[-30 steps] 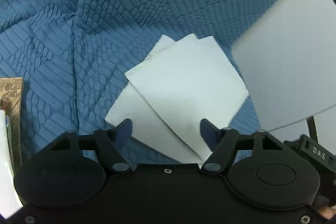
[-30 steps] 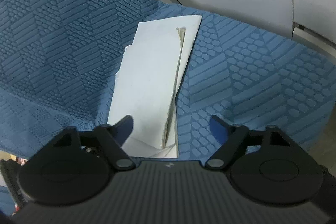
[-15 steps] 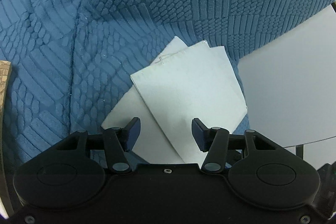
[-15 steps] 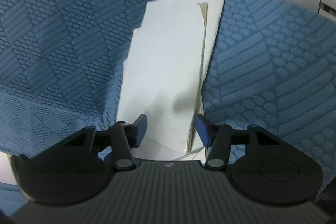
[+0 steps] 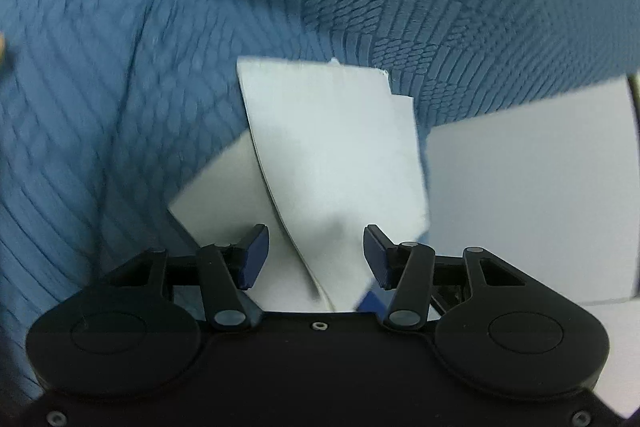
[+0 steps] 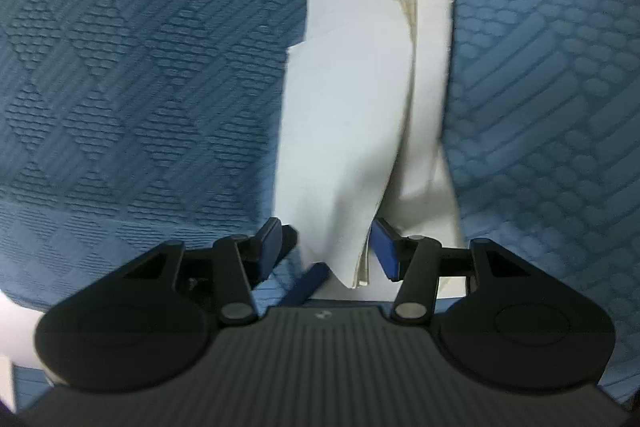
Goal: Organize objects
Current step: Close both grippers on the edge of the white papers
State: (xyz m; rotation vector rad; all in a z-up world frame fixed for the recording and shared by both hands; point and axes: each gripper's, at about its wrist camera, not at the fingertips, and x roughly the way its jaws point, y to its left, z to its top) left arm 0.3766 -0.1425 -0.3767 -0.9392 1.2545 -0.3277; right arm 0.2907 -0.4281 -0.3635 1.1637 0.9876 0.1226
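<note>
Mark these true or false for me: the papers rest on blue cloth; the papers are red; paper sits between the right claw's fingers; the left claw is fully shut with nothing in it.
1. The papers rest on a blue textured cloth. True.
2. The papers are red. False: they are plain white, several overlapping layers.
3. Paper sits between the fingers of the right claw. True: the near end of the stack curls up into the gap.
4. The left claw is fully shut with nothing in it. False: its jaws stand apart, and a lifted paper edge runs between them.
</note>
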